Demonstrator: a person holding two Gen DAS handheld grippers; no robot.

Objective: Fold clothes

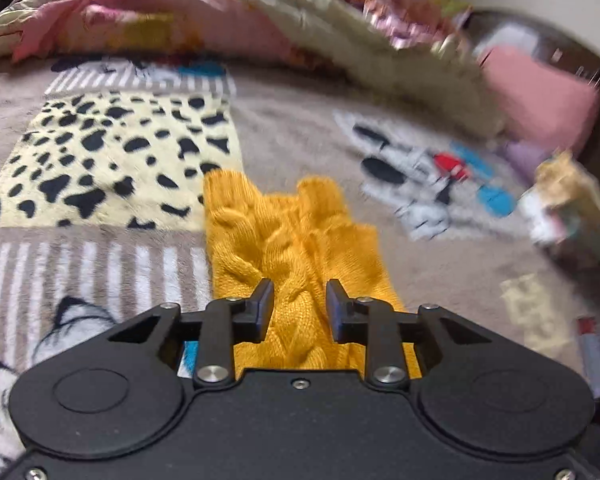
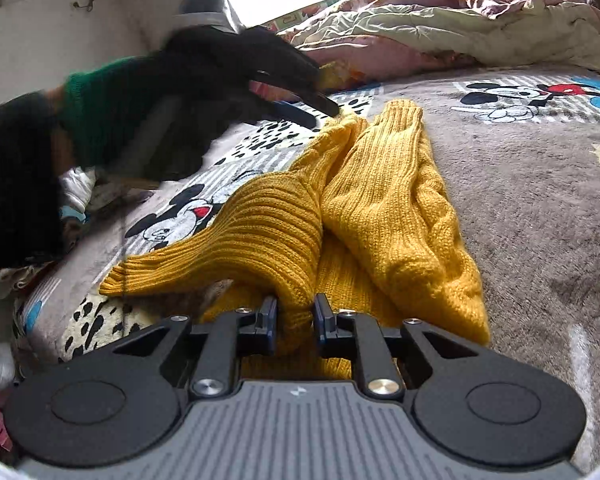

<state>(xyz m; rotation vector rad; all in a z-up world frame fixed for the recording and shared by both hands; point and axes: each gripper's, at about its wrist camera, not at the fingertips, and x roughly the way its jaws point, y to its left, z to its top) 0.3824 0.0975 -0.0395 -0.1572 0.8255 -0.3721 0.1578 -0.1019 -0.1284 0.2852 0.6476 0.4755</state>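
Observation:
A mustard-yellow cable-knit sweater lies on the bed with both sleeves folded in over its body. My left gripper hovers over one end of it. Its jaws stand a little apart, the knit shows flat in the gap, and no pad presses on it. In the right wrist view, a black-gloved hand with a green cuff holds the left gripper by the sleeve cuffs at the far end. My right gripper is shut on a bunched ribbed fold at the near end, lifting it slightly.
The bed is covered by a grey plush blanket with cartoon mouse, stripe and spot patches. A crumpled quilt is piled along the back. A pink pillow and blurred clutter lie at the right of the left wrist view.

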